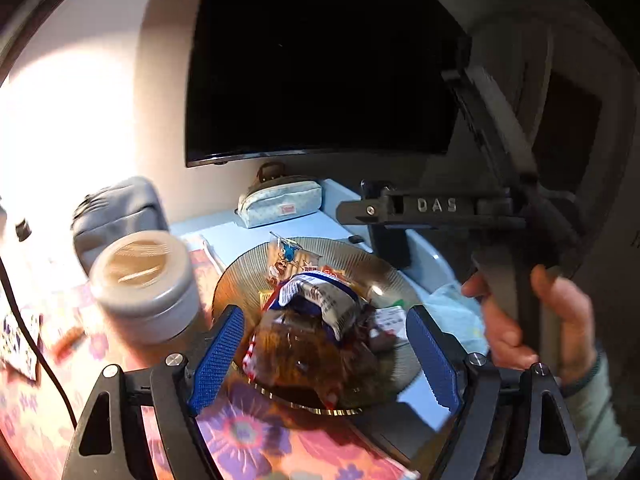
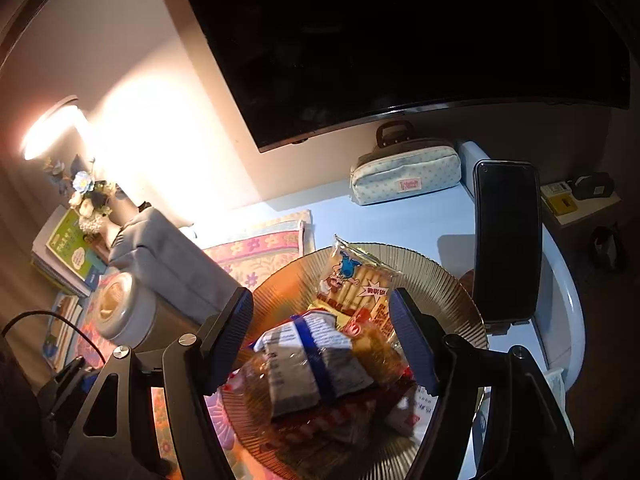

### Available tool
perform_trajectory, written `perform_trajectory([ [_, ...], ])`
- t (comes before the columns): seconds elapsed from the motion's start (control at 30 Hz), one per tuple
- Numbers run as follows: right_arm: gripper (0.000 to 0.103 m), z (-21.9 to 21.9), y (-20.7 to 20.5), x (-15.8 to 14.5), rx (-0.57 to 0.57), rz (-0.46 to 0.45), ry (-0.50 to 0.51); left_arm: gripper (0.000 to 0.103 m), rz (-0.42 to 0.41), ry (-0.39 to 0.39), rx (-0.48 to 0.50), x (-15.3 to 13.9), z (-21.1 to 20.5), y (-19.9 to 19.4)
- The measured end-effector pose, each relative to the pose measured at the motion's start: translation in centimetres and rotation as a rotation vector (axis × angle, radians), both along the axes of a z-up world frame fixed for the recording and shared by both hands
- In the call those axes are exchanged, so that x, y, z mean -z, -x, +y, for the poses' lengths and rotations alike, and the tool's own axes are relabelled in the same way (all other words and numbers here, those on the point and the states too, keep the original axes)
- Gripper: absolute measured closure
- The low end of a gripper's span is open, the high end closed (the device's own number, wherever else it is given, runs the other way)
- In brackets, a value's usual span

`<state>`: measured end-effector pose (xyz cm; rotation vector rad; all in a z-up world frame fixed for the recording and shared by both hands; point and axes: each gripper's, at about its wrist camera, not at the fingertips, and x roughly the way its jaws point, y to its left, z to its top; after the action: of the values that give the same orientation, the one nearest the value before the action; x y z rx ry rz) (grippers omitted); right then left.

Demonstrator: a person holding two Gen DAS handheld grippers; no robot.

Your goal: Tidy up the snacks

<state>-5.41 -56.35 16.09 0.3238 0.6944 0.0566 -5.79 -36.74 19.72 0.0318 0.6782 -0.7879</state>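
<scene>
A ribbed amber glass plate on a floral mat holds a pile of snack packets. On top lies a brown pastry in a clear wrapper with a blue-and-white label. Behind it stands a packet of biscuit sticks with a blue cartoon figure. My left gripper is open, its blue pads either side of the pastry packet. My right gripper is open above the pile, empty. In the left wrist view it appears at the right, held by a hand.
A grey lidded canister and a grey pouch stand left of the plate. A dotted pencil case lies under a dark monitor. A phone stands at the right. Books, flowers and a lamp are far left.
</scene>
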Motion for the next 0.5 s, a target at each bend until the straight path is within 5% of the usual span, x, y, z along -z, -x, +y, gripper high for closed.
perform_trajectory([
  [0.27,0.032,3.5,3.2,-0.1,-0.051,0.009,0.023,0.021,0.017,0.055,-0.072,-1.6,8.2,0.1],
  [0.5,0.031,9.2,6.3,-0.4,-0.111,-0.017,0.093,0.014,0.07,0.091,-0.297,-0.6,18.9,-2.2],
])
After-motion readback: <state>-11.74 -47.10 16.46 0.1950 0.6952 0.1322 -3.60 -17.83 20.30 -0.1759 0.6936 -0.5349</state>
